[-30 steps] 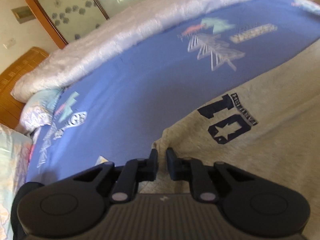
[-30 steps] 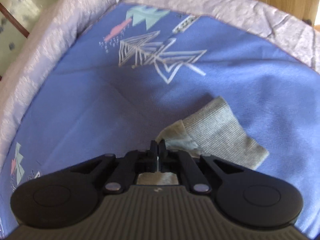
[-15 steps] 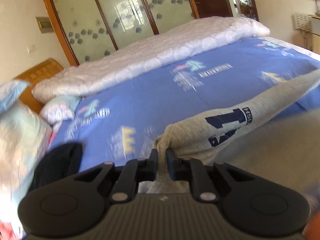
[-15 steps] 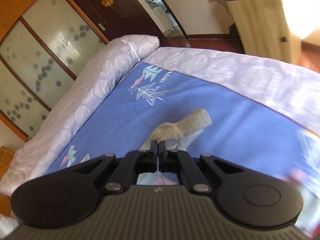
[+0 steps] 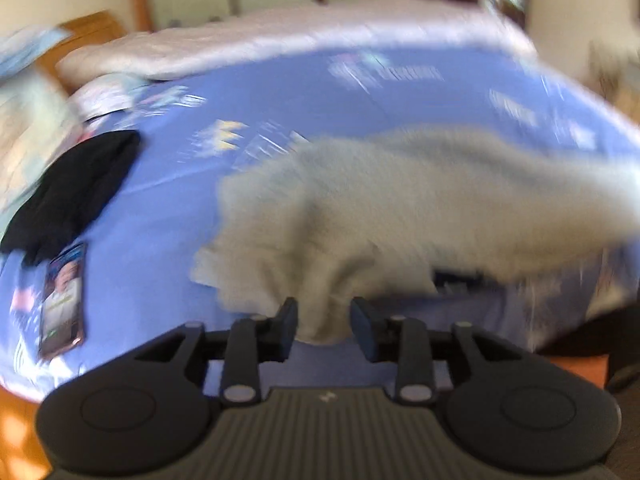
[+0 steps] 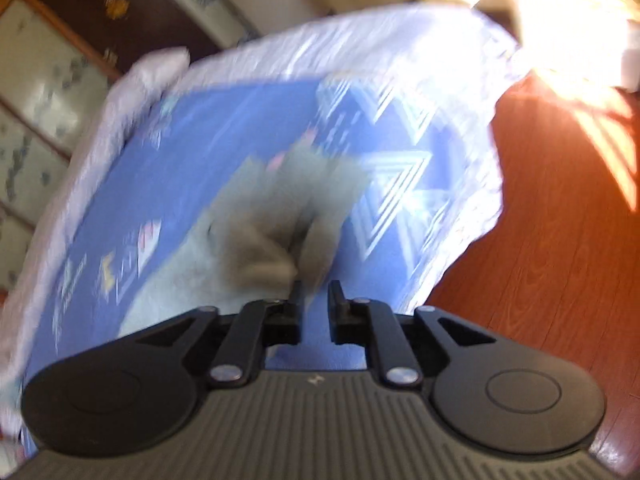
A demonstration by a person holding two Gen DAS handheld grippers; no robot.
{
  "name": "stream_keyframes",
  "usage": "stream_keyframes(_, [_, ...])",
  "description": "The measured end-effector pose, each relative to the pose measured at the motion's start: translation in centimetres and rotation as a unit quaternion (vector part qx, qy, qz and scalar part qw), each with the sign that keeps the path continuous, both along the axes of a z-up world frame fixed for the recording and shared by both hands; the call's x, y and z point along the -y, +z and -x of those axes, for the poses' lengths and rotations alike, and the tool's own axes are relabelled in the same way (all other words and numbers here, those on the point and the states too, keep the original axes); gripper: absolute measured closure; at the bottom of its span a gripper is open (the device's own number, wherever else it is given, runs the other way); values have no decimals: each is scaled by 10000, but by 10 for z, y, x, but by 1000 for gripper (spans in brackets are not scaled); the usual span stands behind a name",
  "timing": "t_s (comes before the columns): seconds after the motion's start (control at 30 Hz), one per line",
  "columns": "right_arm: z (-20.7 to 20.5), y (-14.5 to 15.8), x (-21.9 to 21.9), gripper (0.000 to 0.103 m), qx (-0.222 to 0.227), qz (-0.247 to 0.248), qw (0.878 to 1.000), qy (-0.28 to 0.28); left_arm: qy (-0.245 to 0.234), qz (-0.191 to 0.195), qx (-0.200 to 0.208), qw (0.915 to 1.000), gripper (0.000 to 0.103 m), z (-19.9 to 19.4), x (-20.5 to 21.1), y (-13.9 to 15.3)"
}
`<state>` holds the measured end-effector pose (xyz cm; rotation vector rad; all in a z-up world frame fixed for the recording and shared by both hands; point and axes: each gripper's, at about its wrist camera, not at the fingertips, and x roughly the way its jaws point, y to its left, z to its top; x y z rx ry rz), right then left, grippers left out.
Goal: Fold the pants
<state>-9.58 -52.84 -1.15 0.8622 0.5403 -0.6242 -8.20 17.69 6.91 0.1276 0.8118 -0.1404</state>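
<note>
The grey sweatpants [image 5: 400, 208] are blurred and bunched over the blue bedsheet [image 5: 280, 92]. My left gripper [image 5: 324, 314] has its jaws apart, with a fold of grey fabric hanging between the fingertips. In the right wrist view the pants [image 6: 280, 224] are a blurred grey bundle just beyond my right gripper [image 6: 316, 300]. Its jaws stand apart with blue sheet showing in the gap. The fabric touches the left fingertip; I cannot tell whether it is held.
A black garment [image 5: 72, 196] and a printed packet [image 5: 64, 296] lie at the left of the bed. A white quilt [image 5: 280, 40] runs along the far side. The bed's edge drops to a wooden floor [image 6: 560, 240] on the right.
Both grippers, shut on the pants before, now have their jaws apart. Both pulled back and up from the bed, and the pants are swinging in the air, blurred.
</note>
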Motion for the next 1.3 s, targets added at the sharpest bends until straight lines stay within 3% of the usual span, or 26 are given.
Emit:
stream_keyframes(0.07, [2,20,-5,70,61,617,9978,-254,417,380,148,9983,59,-3,-24,14])
stream_keyframes(0.2, [-23,44,-27,69,186,1300,9911,213,1160,871,181,9893,52,-38,-59,25])
stream_keyframes(0.23, [-30,45,-34,69,182,1370,9898,335,1147,959,182,9886,48,-48,-63,24])
stream_keyframes(0.3, [-48,45,-45,70,209,1316,9898,501,1126,1117,8,9873,28,-72,-68,14])
stream_keyframes(0.37, [-53,38,-55,69,230,1142,9915,585,1103,1135,-287,9870,30,-94,-65,-3])
stream_keyframes(0.43, [-53,25,-56,69,199,953,9932,640,774,907,-585,9911,57,-105,-51,-21])
stream_keyframes(0.47, [-50,17,-53,69,163,856,9940,658,603,604,-724,9937,78,-112,-41,-29])
stream_keyframes(0.53, [-39,8,-59,69,86,733,9949,686,331,-42,-787,9963,83,-119,-25,-36])
stream_keyframes(0.6, [-42,4,-64,69,-27,722,9950,695,114,-496,-584,9970,92,-121,-18,-22])
stream_keyframes(0.77, [-53,-7,-70,69,-434,698,9935,787,461,-687,178,9964,92,-120,-39,36])
stream_keyframes(0.83, [-57,-20,-70,69,-589,529,9935,824,512,-1135,9,9922,92,-126,-35,21])
stream_keyframes(0.93, [-58,-30,-75,67,-677,567,9929,802,364,-1622,-999,9810,86,-139,-27,-38])
stream_keyframes(1.0, [-56,-21,-79,66,-652,761,9909,903,318,-1681,-817,9819,87,-130,-19,-39])
stream_keyframes(1.13, [-44,19,-100,66,-228,1540,9804,1208,607,-818,-197,9946,82,-106,-29,13])
stream_keyframes(1.2, [-50,34,-115,66,49,1646,9723,1661,983,-418,197,9941,70,-98,-35,38])
stream_keyframes(1.3, [-81,46,-153,66,362,1454,9507,2715,1145,533,440,9910,70,-104,-41,61])
